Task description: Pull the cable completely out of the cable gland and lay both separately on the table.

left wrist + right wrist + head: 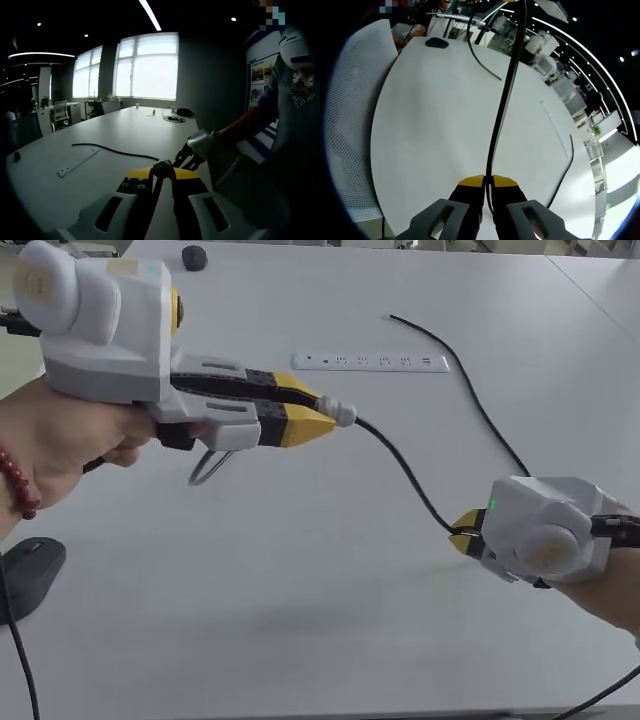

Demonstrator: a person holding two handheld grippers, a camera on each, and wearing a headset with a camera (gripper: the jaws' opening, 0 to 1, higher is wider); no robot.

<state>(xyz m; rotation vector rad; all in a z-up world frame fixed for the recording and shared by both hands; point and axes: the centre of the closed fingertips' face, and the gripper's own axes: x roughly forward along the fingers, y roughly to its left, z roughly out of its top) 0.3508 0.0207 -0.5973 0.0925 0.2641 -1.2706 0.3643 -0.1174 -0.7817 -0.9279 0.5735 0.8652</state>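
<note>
Holding the cable gland (340,414) in the air above the bench (300,600), our left tool (322,412) had its yellow-tipped jaws pressed together on the white fitting, at the left of the head view. From the gland's right end the black cable (400,465), not yet pulled free, ran down and to the right to our right tool (463,532). That tool's jaws were clamped on the cable at the right, toward the near edge. In the right gripper view we saw the cable pinched between the two yellow tips and stretching straight away from them. Beyond the right tool the cable went on toward the far side and lay on the bench. Its free end rested near a white power strip (370,362), on the strip's far side. A small dark object (194,257) sat at the far edge.
</note>
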